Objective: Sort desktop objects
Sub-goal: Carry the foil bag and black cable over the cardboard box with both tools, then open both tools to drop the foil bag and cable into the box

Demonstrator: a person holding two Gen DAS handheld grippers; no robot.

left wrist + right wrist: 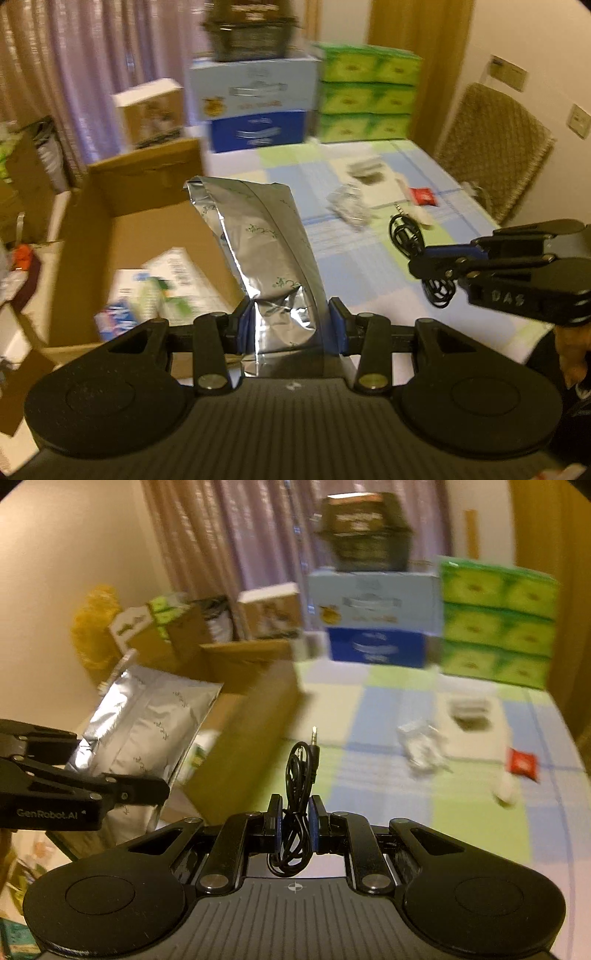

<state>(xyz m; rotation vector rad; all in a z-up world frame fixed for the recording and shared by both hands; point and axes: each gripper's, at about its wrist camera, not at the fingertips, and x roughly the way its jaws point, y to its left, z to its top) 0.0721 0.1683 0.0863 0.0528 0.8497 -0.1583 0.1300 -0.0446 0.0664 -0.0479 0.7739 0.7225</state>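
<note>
Nearest us, our left gripper [291, 325] is clamped on the lower end of a silver foil pouch [266, 251], held up at the edge of the open cardboard box [147, 206], while our right gripper [294, 825] pinches a coiled black audio cable [297, 775] above the checked tablecloth [388, 812]. Further out on the cloth lie a crumpled clear wrapper [421, 749] and a red sachet [522, 762]. Stacked cartons [376, 616] and green tissue packs [495, 624] line the far edge.

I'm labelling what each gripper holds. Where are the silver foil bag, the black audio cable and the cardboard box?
silver foil bag [266, 254], left wrist view, middle of its front.
black audio cable [295, 834], right wrist view, coil between the fingers.
cardboard box [147, 177], left wrist view, back wall.
</note>
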